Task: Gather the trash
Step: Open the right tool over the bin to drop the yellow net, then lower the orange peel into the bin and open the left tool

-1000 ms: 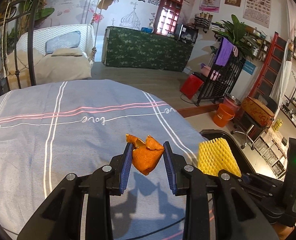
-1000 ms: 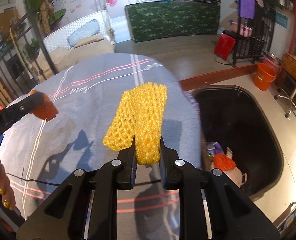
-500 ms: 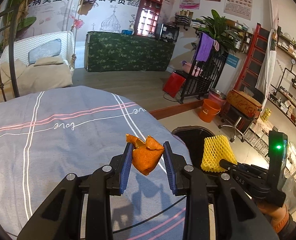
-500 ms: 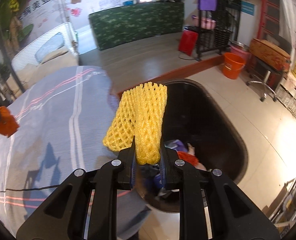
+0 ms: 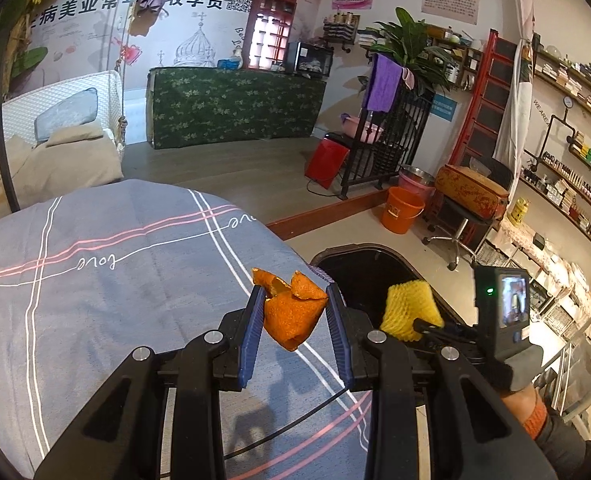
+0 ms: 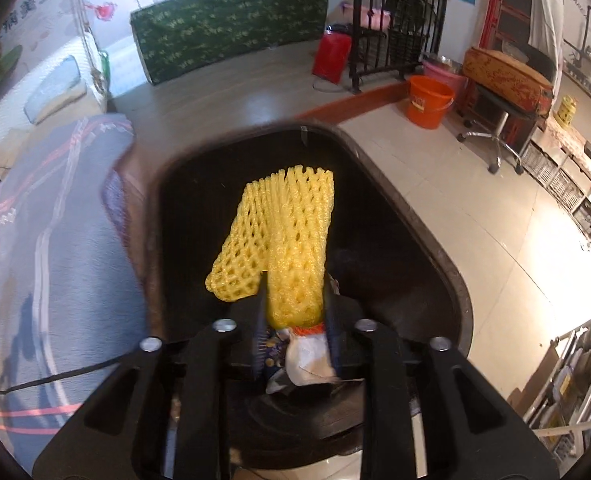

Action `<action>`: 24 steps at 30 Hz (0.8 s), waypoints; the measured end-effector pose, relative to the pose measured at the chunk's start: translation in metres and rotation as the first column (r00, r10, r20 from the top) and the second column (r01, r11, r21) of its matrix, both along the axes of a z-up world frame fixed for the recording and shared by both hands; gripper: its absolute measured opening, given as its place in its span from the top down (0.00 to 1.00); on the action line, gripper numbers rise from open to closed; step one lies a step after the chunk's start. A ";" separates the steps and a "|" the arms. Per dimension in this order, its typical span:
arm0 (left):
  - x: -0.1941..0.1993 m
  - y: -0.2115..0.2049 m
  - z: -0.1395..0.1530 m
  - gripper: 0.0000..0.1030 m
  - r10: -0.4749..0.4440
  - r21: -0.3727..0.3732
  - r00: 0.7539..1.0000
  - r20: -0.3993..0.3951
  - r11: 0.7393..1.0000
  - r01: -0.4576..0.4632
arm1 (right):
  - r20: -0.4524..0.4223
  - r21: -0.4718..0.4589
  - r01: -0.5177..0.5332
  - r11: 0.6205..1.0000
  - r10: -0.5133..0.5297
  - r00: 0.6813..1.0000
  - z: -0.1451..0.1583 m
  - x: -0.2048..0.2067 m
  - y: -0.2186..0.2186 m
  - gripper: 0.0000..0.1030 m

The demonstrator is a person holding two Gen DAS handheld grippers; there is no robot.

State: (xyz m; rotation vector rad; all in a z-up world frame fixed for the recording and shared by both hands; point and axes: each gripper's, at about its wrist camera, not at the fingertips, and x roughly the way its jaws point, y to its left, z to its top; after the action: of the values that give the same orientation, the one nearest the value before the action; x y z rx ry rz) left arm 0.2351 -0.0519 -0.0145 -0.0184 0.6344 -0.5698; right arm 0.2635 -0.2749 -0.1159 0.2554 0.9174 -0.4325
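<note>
My left gripper [image 5: 293, 316] is shut on a piece of orange peel [image 5: 293, 312] and holds it above the right edge of the grey striped cloth [image 5: 95, 288]. My right gripper [image 6: 295, 320] is shut on a yellow foam fruit net [image 6: 283, 240] and holds it over the open black trash bin [image 6: 427, 248]. The net also shows in the left wrist view [image 5: 409, 310], over the bin [image 5: 359, 264]. Some trash [image 6: 307, 356] lies in the bin's bottom, partly hidden by my fingers.
An orange bucket [image 6: 429, 100] and a wheeled stool [image 6: 495, 120] stand on the tiled floor beyond the bin. A black metal rack [image 5: 387, 144] and a red box [image 5: 327, 158] stand further back. The bin sits right against the cloth-covered surface.
My right gripper has moved right, off the cloth, to over the bin with the net. My left gripper has moved right toward the cloth's edge, still holding the peel.
</note>
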 end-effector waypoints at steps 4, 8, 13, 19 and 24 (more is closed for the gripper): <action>-0.001 -0.008 -0.002 0.70 -0.018 0.004 1.000 -0.001 1.000 0.018 | 0.000 0.008 0.022 1.000 -0.022 1.000 -0.008 -0.007 -0.001 0.41; 0.001 -0.015 -0.006 0.70 -0.037 0.004 0.999 -0.019 0.999 0.037 | 0.002 0.018 0.013 1.000 -0.013 1.000 -0.009 -0.012 0.002 0.41; 0.003 -0.029 -0.007 0.70 -0.076 0.008 0.997 -0.025 0.997 0.076 | 0.035 0.035 0.029 0.999 -0.030 0.999 0.002 -0.023 0.000 0.39; 0.010 -0.058 -0.014 0.70 -0.160 0.000 0.985 -0.056 0.987 0.160 | 0.062 0.037 0.047 0.998 -0.049 0.997 0.014 -0.038 -0.009 0.38; 0.021 -0.087 -0.022 0.70 -0.240 -0.010 0.966 -0.095 0.971 0.240 | 0.071 0.047 0.068 0.997 -0.071 0.995 0.019 -0.053 -0.016 0.37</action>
State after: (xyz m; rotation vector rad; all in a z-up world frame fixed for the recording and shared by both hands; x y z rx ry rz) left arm 0.2559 -0.1387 -0.0362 0.0333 0.7362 -0.8070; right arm 0.2105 -0.2911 -0.0968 0.3425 0.8499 -0.4643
